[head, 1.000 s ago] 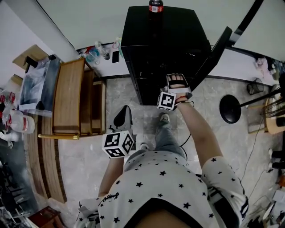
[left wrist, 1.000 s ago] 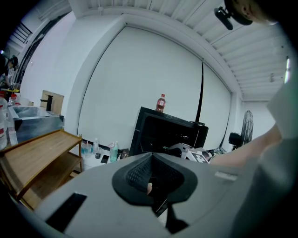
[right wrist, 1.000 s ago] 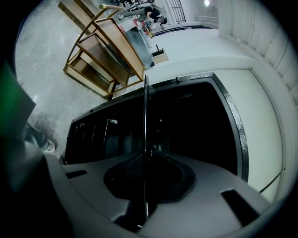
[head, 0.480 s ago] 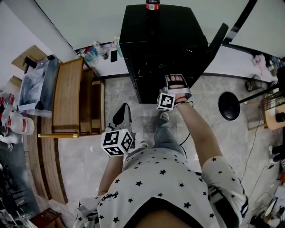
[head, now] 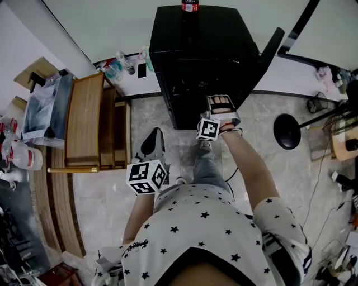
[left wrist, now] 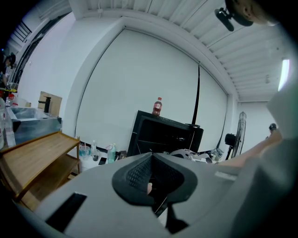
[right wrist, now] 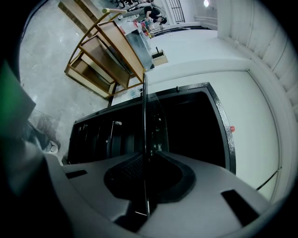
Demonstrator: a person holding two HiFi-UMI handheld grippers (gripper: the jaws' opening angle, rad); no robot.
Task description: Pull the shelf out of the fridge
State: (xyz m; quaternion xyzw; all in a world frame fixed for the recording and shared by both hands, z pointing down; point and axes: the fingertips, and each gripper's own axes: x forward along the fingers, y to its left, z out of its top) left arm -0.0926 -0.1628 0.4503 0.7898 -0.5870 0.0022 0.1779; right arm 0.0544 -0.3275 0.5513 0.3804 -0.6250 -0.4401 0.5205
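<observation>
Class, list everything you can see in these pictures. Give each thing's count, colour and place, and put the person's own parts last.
fridge: one, black, against the wall, door open
bottle: one, red, on top of the fridge
shelf: one, thin, seen edge-on, sticking out of the fridge
wooden rack: one, brown, left of the fridge
standing fan: one, black, on the floor at the right
left tool: one, grey, shut and empty
right tool: one, grey, shut on the shelf

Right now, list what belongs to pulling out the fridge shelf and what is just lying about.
For the job: fridge, shelf, right hand-held gripper clamped on the shelf edge.
Lying about: bottle on top of the fridge, wooden rack, small bottles on the ledge.
</observation>
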